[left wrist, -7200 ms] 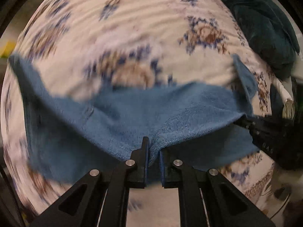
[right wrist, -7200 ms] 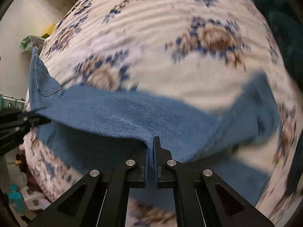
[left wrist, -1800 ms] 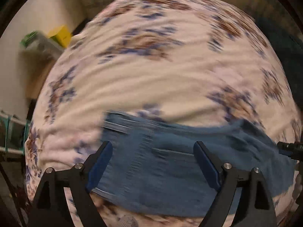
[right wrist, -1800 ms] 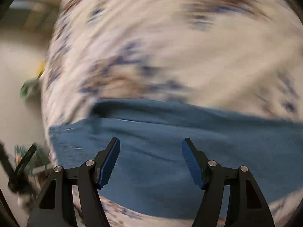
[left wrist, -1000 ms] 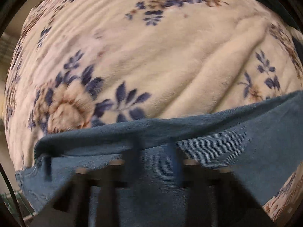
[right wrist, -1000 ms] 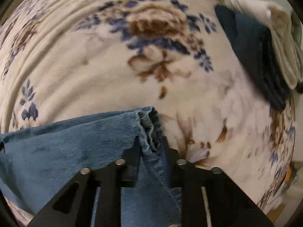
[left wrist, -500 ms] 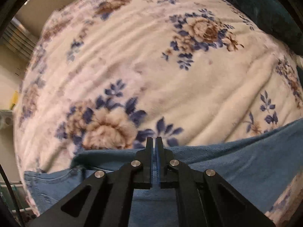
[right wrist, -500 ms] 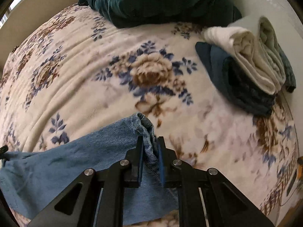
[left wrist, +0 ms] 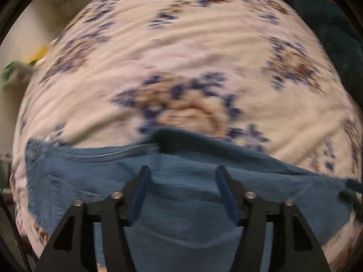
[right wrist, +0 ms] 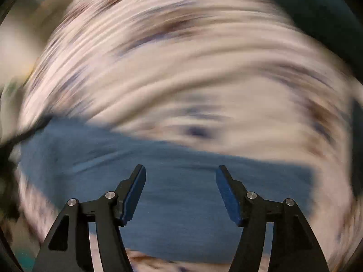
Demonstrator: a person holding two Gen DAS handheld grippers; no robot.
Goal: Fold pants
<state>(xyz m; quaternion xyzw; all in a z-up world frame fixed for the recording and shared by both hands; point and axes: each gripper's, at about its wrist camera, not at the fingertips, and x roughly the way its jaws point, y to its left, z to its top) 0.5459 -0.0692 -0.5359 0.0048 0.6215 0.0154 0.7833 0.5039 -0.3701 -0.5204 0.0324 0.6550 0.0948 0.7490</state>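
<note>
Blue denim pants point(left wrist: 186, 181) lie folded in a long band across the near side of a floral blanket point(left wrist: 181, 56). My left gripper point(left wrist: 182, 181) hovers above the denim, its jaws opening, and the pads press on nothing. In the right wrist view, heavily blurred, the same pants point(right wrist: 177, 176) stretch from left to right. My right gripper point(right wrist: 180, 180) hangs over them with its jaws opening too, no cloth between the fingers. A dark shape at the right edge of the left wrist view may be the other gripper.
A dark teal cushion point(left wrist: 335, 34) lies at the far right of the bed. Yellow and green items point(left wrist: 22, 65) sit off the bed's left edge. The blanket beyond the pants carries only its flower print.
Both grippers were shut half a second ago, the right one on a bunched denim edge; now both stand apart and off the cloth. Both views have swung, and the denim lies flat in a band.
</note>
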